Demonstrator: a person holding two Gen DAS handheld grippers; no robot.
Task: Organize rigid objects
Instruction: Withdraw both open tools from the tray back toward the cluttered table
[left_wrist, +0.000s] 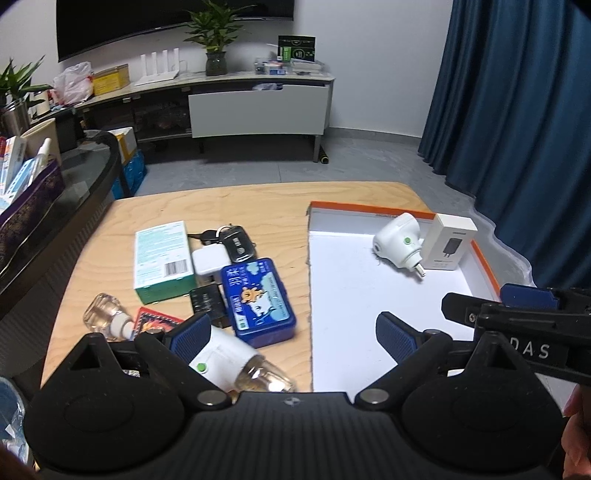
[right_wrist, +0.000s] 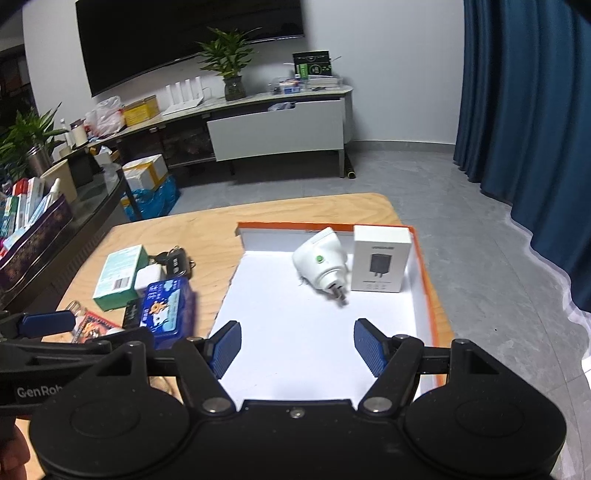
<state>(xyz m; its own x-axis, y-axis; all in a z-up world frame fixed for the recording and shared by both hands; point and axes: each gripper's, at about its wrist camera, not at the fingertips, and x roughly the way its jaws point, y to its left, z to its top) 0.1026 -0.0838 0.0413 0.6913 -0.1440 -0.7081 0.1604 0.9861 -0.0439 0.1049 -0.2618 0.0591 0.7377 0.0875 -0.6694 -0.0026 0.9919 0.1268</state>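
Observation:
A white tray with an orange rim lies on the right of the wooden table. In it are a white plug-in device and an upright white charger box. Left of the tray lie a blue tin, a green box, a white adapter, car keys, a black block and a red card. My left gripper is open, with a second white plug-in device with a clear bottle against its left finger. My right gripper is open and empty above the tray's near end.
A clear glass bottle lies at the table's front left. A dark glass side table with a box of items stands to the left. A TV cabinet and blue curtain are beyond. The right gripper's body crosses the left wrist view.

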